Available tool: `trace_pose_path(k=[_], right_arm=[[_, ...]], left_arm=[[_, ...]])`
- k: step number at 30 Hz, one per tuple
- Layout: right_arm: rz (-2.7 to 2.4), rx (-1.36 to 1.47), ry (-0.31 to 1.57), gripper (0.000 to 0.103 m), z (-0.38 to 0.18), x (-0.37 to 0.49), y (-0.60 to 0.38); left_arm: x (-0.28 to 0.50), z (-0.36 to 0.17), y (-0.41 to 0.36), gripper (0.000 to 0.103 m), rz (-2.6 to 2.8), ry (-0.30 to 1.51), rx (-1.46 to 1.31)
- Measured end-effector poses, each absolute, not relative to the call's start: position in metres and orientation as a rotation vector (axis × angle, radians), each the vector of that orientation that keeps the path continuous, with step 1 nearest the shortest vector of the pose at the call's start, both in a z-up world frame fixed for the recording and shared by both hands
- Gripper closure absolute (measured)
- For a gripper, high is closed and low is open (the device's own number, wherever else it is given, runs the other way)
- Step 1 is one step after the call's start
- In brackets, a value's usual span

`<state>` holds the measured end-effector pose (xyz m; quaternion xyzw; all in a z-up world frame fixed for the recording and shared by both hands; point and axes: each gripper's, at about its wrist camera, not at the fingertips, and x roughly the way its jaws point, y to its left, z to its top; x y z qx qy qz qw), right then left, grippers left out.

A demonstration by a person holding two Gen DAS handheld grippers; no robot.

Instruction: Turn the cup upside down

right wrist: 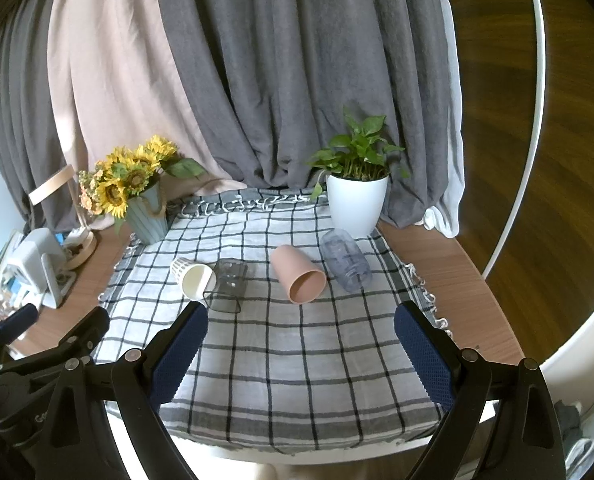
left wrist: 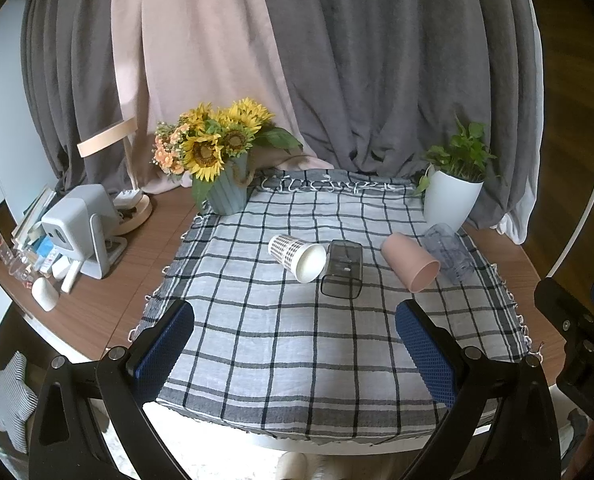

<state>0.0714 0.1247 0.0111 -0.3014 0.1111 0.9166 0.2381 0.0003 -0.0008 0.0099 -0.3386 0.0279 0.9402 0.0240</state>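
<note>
- Left claw (left wrist: 295, 326): spread wide, nothing between the blue pads, hovering over the near part of the checked grey-white cloth (left wrist: 297, 360) on the wooden desk (left wrist: 145, 240).
- Right claw (right wrist: 300, 328): same, wide apart and empty.
- Four cups lie on their sides in a row mid-cloth: white paper cup with black dot pattern (left wrist: 297, 256), touching the smoky transparent square cup (left wrist: 343, 274) at its 3 o'clock; then pink plastic cup (left wrist: 411, 262), clear bluish ribbed cup (left wrist: 449, 252).
- Sunflower vase (left wrist: 225, 192) at 11 o'clock, white potted plant (left wrist: 451, 200) at 1 o'clock.
</note>
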Motion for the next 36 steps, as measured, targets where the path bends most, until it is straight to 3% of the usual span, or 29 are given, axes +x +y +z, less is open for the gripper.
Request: trace_pose_path(k=[36], right_arm=[[2.502,-0.943,0.326,0.008,-0.011,0.031,0.135]], left_arm=[[-0.048,-0.018,-0.002,0.0,2.815,0.089,-1.178]])
